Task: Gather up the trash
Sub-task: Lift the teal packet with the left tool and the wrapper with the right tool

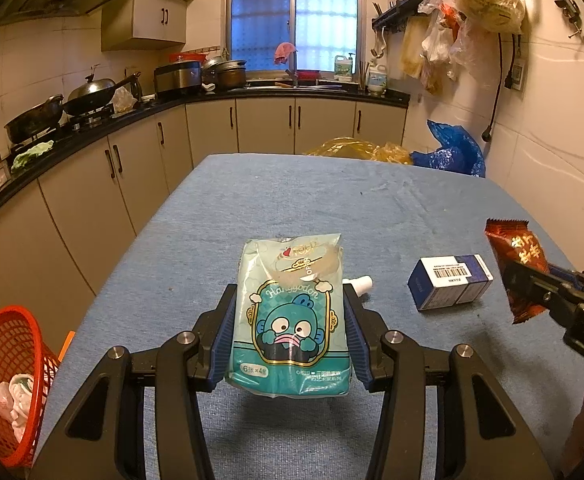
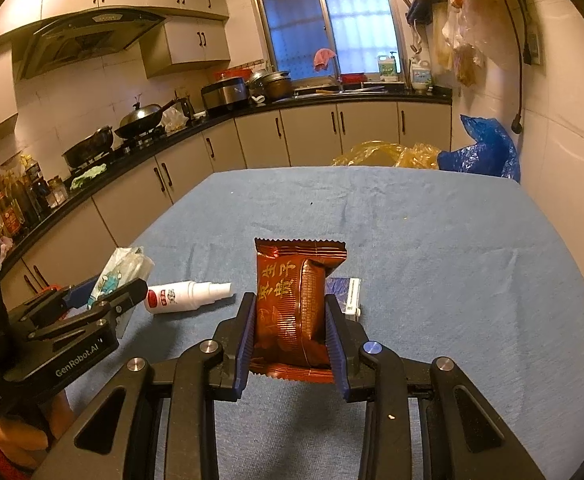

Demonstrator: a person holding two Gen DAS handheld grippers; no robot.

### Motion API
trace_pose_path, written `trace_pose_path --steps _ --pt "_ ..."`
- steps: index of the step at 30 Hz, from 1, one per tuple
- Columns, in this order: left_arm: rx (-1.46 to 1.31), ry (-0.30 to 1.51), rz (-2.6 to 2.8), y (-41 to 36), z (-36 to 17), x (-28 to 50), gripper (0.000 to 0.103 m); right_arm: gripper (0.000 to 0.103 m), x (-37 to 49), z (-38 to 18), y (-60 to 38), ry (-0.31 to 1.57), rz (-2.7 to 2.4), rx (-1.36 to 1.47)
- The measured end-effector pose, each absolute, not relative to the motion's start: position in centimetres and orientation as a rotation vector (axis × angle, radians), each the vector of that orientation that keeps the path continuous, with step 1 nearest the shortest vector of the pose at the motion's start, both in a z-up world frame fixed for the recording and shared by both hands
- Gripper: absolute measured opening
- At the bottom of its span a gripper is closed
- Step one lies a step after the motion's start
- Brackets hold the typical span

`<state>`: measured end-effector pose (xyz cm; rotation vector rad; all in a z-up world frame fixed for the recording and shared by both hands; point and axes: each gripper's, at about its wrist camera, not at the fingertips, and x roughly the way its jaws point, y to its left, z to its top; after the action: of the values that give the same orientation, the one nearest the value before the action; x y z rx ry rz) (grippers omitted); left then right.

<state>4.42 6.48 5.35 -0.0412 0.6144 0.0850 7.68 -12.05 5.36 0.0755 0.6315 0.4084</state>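
My left gripper (image 1: 290,300) is shut on a teal tissue pack (image 1: 290,312) with a cartoon fish, held above the blue tablecloth (image 1: 292,200). My right gripper (image 2: 290,308) is shut on a brown snack wrapper (image 2: 292,308), also lifted off the table; the same wrapper (image 1: 515,256) shows at the right in the left wrist view. A white spray bottle (image 2: 188,294) lies on its side on the cloth between the two grippers. A blue and white box (image 1: 449,282) lies beside the wrapper, partly hidden behind it in the right wrist view. A red mesh basket (image 1: 6,376) stands on the floor at the table's left, with crumpled white trash inside.
Yellow plastic bags (image 1: 355,150) and a blue one (image 1: 455,150) sit past the table's far edge. A black kitchen counter (image 1: 92,136) with woks and pots runs along the left and back. Bags hang on the right wall (image 1: 479,0).
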Motion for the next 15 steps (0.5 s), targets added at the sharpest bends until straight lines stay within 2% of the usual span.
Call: trace_pose_path --steps 15 --pt "-0.054 0.575 0.127 6.1 6.4 3.8 0.048 0.035 7.7 5.8 -12.9 0.595 0.414 0.09"
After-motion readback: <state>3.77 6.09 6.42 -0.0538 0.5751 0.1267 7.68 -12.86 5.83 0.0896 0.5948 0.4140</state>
